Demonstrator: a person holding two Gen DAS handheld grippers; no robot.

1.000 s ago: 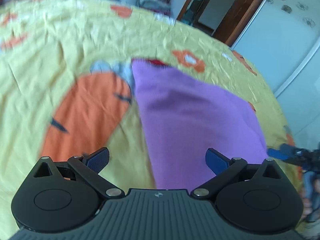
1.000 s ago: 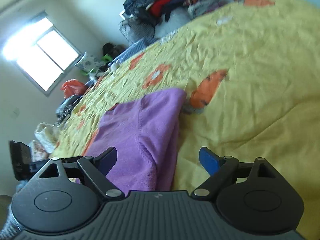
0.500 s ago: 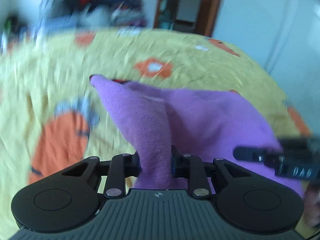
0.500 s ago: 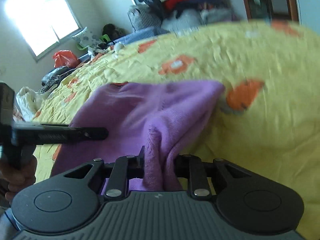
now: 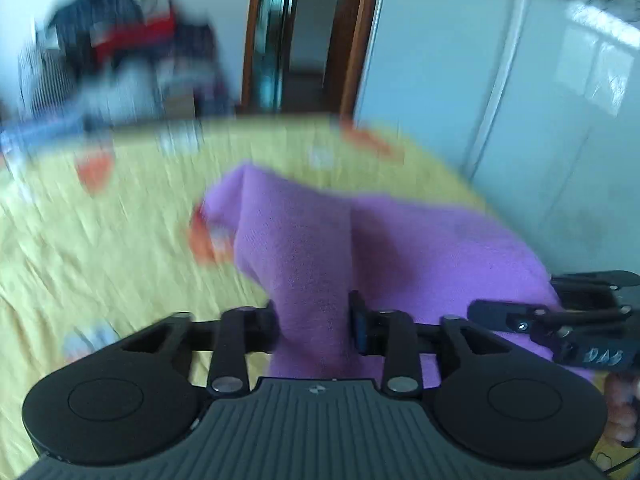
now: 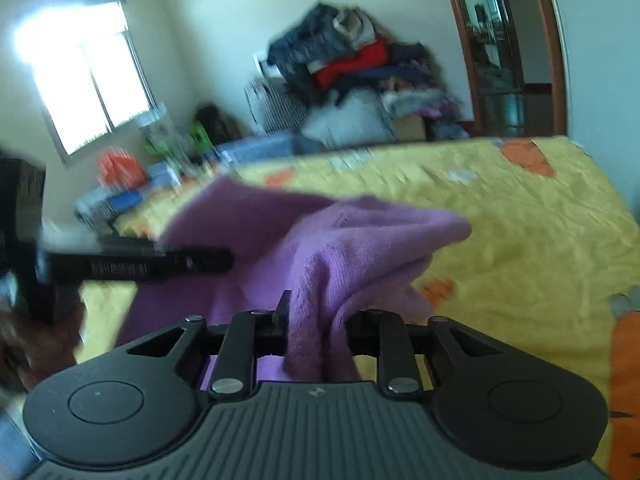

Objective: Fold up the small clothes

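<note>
between both grippers' jaws, purple cloth [image 5: 312,264]

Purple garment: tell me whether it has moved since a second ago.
Yes. The purple garment then lay flat on the yellow bedsheet; now its near edge is raised off the sheet, bunched in the right claw and left claw.

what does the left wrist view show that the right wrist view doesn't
Only the left wrist view shows the left claw from behind, shut on a bunched fold of the purple garment, and the pale wardrobe doors. Only the right wrist view shows the bright window and the right claw close up, also shut on the garment. Both show the purple garment raised off the yellow bedsheet, the clothes pile, the wooden doorway, and the opposite claw entering from the side.
</note>
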